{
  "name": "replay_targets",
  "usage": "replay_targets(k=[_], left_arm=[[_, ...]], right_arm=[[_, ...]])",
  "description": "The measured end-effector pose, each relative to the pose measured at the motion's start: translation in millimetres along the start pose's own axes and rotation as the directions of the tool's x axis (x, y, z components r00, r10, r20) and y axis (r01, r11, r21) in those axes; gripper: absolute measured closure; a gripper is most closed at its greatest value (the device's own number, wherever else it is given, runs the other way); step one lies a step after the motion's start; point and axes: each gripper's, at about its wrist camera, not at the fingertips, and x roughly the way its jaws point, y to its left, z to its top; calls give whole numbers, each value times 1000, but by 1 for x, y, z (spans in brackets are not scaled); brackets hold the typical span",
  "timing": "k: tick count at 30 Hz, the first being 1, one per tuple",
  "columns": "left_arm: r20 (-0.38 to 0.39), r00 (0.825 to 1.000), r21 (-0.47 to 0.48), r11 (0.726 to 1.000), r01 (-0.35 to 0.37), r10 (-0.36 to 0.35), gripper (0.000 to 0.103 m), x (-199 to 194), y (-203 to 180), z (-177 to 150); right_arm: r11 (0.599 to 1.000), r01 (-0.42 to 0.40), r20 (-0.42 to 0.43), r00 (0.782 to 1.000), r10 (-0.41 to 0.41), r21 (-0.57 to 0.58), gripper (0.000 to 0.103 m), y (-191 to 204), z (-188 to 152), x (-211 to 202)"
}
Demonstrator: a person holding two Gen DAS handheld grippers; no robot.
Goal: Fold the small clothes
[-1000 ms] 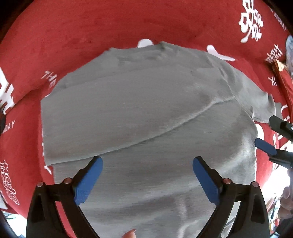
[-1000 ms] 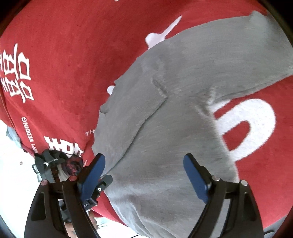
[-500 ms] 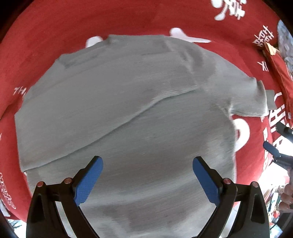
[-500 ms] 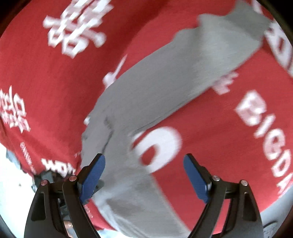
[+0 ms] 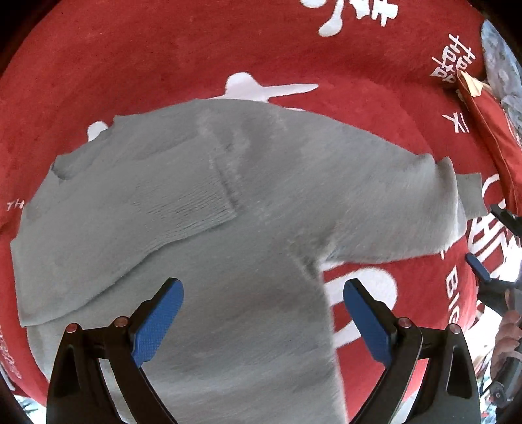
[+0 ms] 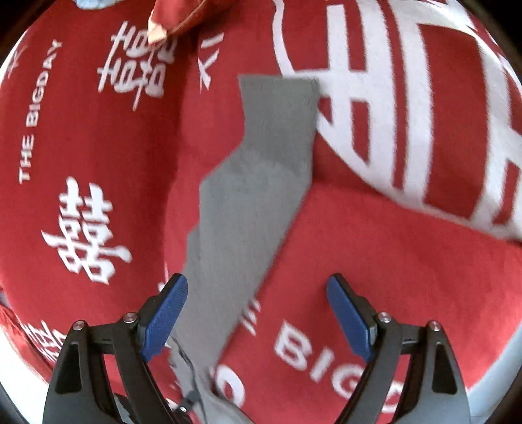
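Big red cloth (image 5: pixel 163 81) with white lettering covers the whole worktop, "THE BIGDAY" printed on it plus some double-happiness characters. Spread flat on that is a grey knit sweater (image 5: pixel 228 228), one sleeve already folded across the chest, the other sleeve (image 6: pixel 261 182) stretched out to the side by itself with its cuff at the far end.

Left gripper (image 5: pixel 262 323) hangs straight down over the sweater's lower body, jaws wide open, blue pads clear of the fabric, gripping nothing.

Right gripper (image 6: pixel 257 321) is angled down over that outstretched sleeve, jaws also spread wide. The sleeve runs up past the left-hand pad, but nothing is pinched. Pretty blurry shot on that side.

There's a folded red item (image 6: pixel 177 19) near the top edge of the cloth; can't tell what it is.
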Motion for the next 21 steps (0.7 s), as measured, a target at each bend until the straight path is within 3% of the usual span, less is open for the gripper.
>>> replay_targets(k=[7, 14, 16, 17, 18, 21], left_arm=[[-1, 1000, -19, 1000, 4, -4, 4, 7, -14, 8], [28, 999, -50, 999, -14, 16, 4, -1, -1, 10], [29, 999, -60, 998, -21, 22, 4, -3, 5, 9], [29, 999, -64, 998, -23, 25, 4, -4, 8, 8], [30, 999, -69, 997, -25, 27, 4, -4, 12, 7], [47, 998, -81, 996, -32, 36, 4, -10, 28, 5]], right_arm=[[998, -69, 8, 998, 69, -6, 13, 9, 25, 32], [967, -194, 18, 981, 194, 166, 16, -4, 34, 44], [949, -223, -29, 972, 235, 221, 40, -8, 32, 52], [943, -227, -52, 968, 247, 244, 70, -10, 30, 56], [932, -246, -65, 960, 272, 266, 89, -12, 28, 60], [923, -296, -46, 948, 316, 245, 94, -5, 21, 56]])
